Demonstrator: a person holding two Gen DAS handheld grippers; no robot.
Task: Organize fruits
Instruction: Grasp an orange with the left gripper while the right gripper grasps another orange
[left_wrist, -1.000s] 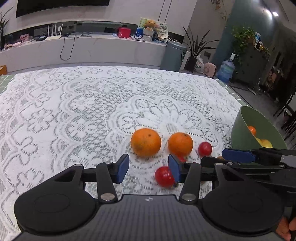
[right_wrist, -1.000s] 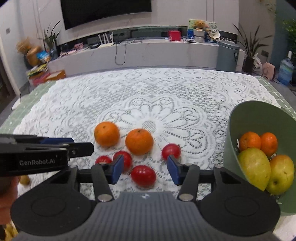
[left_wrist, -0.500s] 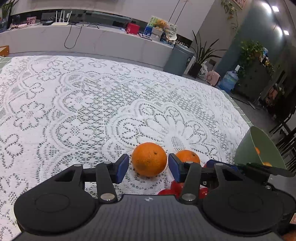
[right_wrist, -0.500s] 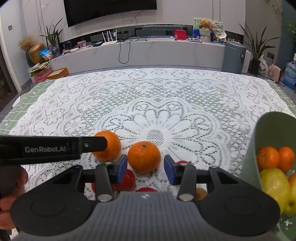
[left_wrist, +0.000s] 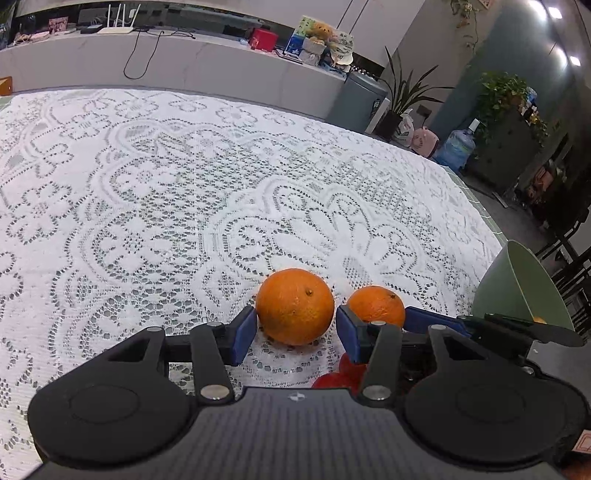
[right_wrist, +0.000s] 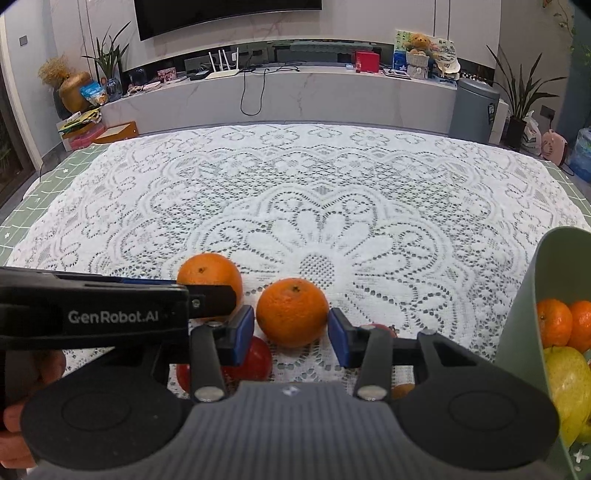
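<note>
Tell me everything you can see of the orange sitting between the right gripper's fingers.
The orange is round, with bright dimpled peel and a small dark stem scar on top. It rests on the white lace tablecloth, framed by the right gripper, whose blue pads flank it very closely; whether they touch the peel is unclear. A second orange lies apart to its left, red fruits just nearer the camera.

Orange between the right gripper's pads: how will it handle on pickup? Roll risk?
The orange is round and sits free on the lace tablecloth, so a nudge from one pad would probably roll it. Its peel looks dimpled and matte, likely decent grip. The right gripper has just been closing, pads flanking it but seemingly not pressing; centre before squeezing.
</note>
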